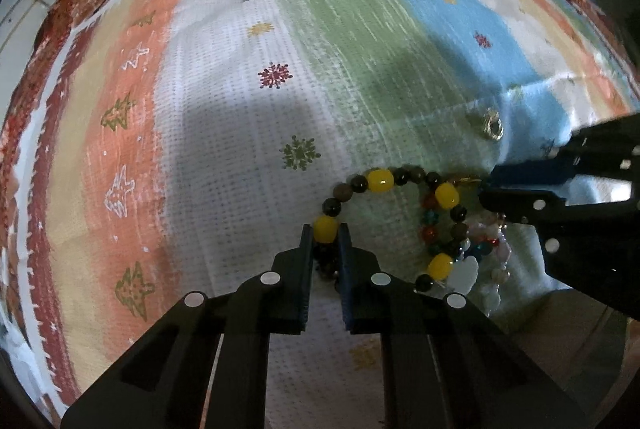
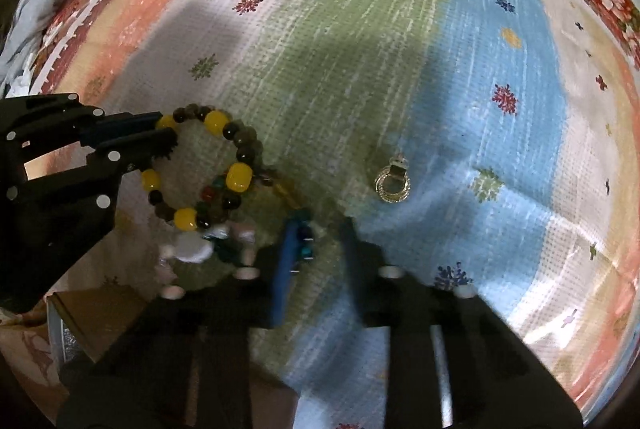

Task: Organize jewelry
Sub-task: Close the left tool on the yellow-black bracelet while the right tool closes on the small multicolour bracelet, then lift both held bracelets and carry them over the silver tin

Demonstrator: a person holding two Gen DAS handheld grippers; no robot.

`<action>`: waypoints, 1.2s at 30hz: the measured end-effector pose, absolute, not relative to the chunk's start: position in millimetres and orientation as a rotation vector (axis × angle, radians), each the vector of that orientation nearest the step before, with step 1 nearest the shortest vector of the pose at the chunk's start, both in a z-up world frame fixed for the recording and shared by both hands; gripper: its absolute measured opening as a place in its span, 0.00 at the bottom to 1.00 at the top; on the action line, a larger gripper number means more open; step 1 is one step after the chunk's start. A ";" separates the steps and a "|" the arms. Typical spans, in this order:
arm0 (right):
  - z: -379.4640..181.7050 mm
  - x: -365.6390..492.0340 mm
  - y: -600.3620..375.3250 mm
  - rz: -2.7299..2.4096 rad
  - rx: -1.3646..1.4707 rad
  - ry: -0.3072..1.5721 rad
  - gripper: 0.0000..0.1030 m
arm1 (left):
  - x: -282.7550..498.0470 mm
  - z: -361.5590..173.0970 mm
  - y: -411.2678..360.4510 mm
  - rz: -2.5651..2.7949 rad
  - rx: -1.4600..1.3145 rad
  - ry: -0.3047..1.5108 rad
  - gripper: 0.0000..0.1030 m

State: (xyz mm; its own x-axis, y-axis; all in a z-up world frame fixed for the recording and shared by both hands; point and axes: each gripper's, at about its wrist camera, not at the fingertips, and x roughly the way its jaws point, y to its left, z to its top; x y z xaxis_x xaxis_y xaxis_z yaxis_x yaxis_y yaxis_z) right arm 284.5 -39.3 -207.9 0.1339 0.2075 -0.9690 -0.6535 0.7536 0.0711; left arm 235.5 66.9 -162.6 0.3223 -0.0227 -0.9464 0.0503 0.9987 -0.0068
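A bracelet of brown and yellow beads [image 1: 380, 180] [image 2: 239, 176] lies curled on a striped cloth [image 1: 240, 109]. My left gripper [image 1: 325, 229] [image 2: 168, 131] is shut on one of its yellow beads at the loop's left end. A strand of small multicolour beads [image 1: 430, 229] [image 2: 304, 225] and a white and pink beaded piece [image 1: 464, 271] [image 2: 188, 249] are tangled beside it. My right gripper [image 1: 486, 187] [image 2: 318, 229] comes in from the right with its fingers drawn close together; its own view is blurred. The small beads sit at its left fingertip, and no grip shows.
A gold double-ring pendant [image 1: 494, 127] [image 2: 393, 183] lies alone on the blue stripe, beyond the right gripper. A brown cardboard box [image 2: 92, 309] [image 1: 580, 329] sits at the cloth's near edge. A floral border rims the cloth.
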 end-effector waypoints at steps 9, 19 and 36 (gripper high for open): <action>-187.7 278.7 -56.7 0.642 -0.357 1.251 0.10 | 229.8 -131.9 72.4 -0.068 -0.071 1.161 0.10; -140.1 257.2 -59.4 0.622 -0.347 1.136 0.10 | 215.9 -98.2 71.2 -0.099 -0.111 1.077 0.10; -104.8 243.6 -94.8 0.554 -0.286 1.066 0.11 | 189.7 -66.2 66.5 -0.088 -0.119 1.003 0.11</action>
